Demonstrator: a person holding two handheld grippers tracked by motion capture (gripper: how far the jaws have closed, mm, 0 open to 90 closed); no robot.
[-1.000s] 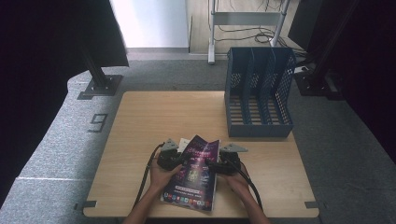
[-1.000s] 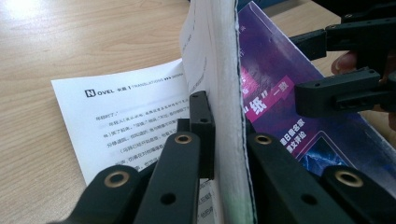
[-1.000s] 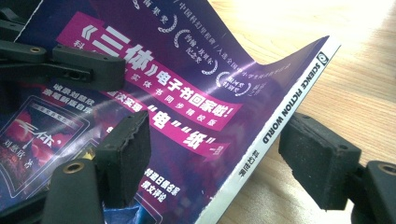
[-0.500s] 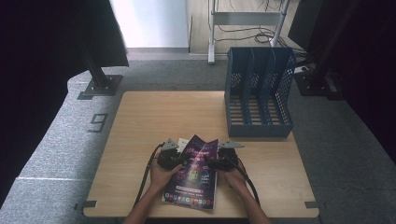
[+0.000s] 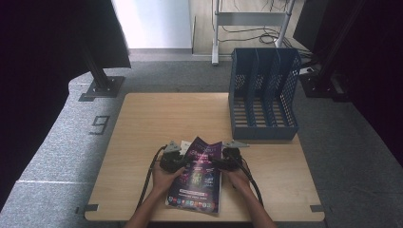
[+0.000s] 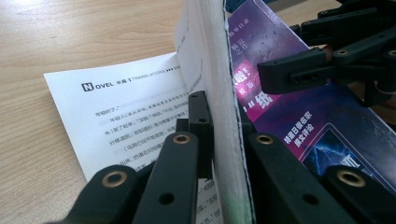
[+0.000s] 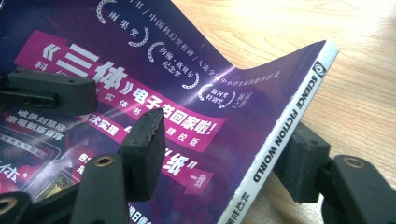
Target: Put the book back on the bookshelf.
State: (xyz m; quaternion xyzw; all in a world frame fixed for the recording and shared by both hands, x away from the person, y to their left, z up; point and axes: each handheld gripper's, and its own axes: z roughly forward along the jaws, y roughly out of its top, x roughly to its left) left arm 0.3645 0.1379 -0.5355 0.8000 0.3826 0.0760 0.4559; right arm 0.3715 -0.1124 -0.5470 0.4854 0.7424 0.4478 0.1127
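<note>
Item: glossy purple-covered paperback magazine, thick white page block, printed spine. Location: near edge of the pale wood-grain surface, between both hands, far end raised and bowed.

Change: the right hand-held gripper has just been closing its jaws across the spine edge. 1 serrated black pad lies over the cover and 1 sits under the spine. The pads are not yet pressing, so the magazine stands between them unpinched.

Left hand-held gripper: pressed together on the cover and its sheaf of pages, held upright off a white text page below.

Meaning, as a judgement: a 2-handed hold is forming, likely for a lift toward the blue perforated plastic 3-slot file rack at the far right, well apart.

Texture: cover slick, reflective, flexible; rack rigid, slotted.
</note>
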